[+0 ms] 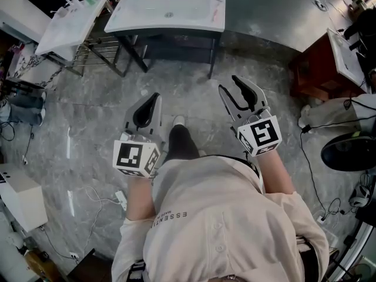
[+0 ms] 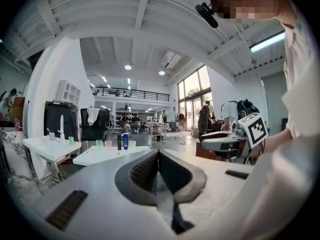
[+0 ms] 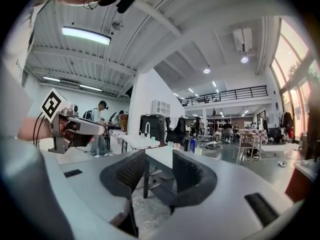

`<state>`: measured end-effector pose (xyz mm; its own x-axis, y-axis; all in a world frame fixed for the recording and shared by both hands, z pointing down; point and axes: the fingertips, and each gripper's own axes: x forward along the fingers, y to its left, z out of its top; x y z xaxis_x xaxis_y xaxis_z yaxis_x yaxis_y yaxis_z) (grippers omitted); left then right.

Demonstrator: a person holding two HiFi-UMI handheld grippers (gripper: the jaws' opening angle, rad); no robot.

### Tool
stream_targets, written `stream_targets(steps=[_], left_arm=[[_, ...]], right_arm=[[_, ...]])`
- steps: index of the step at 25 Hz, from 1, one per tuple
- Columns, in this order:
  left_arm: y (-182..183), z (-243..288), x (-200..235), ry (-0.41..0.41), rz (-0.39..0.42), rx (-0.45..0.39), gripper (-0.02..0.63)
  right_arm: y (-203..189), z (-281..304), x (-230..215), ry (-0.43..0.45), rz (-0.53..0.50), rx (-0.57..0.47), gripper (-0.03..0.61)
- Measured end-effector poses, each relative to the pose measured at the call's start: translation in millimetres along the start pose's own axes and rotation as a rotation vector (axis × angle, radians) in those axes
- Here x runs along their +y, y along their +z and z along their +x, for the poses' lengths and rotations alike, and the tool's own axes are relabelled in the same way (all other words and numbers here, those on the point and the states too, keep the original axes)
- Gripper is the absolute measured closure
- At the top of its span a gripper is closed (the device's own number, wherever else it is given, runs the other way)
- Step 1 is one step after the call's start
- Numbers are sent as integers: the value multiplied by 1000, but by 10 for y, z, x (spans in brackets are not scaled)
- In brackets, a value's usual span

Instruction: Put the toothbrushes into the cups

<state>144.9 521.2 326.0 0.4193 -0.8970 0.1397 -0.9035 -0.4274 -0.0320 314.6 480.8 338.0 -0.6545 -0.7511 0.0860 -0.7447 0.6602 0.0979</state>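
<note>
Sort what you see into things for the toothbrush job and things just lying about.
Job: cups on the washbasin table; left gripper, jaws together; right gripper, jaws apart, empty. Toothbrushes too small to make out.
Lying about: blue bottle, black bottle, side table with tap, power strip.

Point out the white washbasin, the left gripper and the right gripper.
white washbasin (image 1: 141, 17): head view, bare top surface.
left gripper (image 1: 156, 97): head view, tips of its shut jaws.
right gripper (image 1: 229, 84): head view, midway between its open jaws' tips.
</note>
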Motion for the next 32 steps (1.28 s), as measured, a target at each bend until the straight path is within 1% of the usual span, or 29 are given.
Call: stream_targets(steps=[5, 8, 11, 16, 21, 24, 29, 32], left_arm=[[-62, 279, 225, -11, -12, 10, 611], [-67, 554, 472, -26, -17, 12, 612], [-35, 925, 761, -62, -27, 13, 612], [88, 1663, 1369, -137, -36, 19, 611], [160, 2416, 1993, -220, -16, 49, 612], [204, 2811, 2289, -268, -13, 58, 611], [133, 3397, 2514, -344, -8, 91, 612], [54, 3696, 2511, -394, -6, 119, 611]], right_arm=[[-117, 331, -181, -4, 33, 41, 416], [-181, 639, -300, -15, 36, 74, 416], [-214, 1011, -456, -38, 44, 107, 416], [-224, 1772, -873, -120, 78, 174, 416], [-352, 2479, -1367, -229, 144, 261, 416], [-434, 2819, -1637, -274, 154, 302, 416], [-688, 3153, -2035, -353, 197, 384, 416], [-941, 3304, -2246, -391, 235, 472, 416]])
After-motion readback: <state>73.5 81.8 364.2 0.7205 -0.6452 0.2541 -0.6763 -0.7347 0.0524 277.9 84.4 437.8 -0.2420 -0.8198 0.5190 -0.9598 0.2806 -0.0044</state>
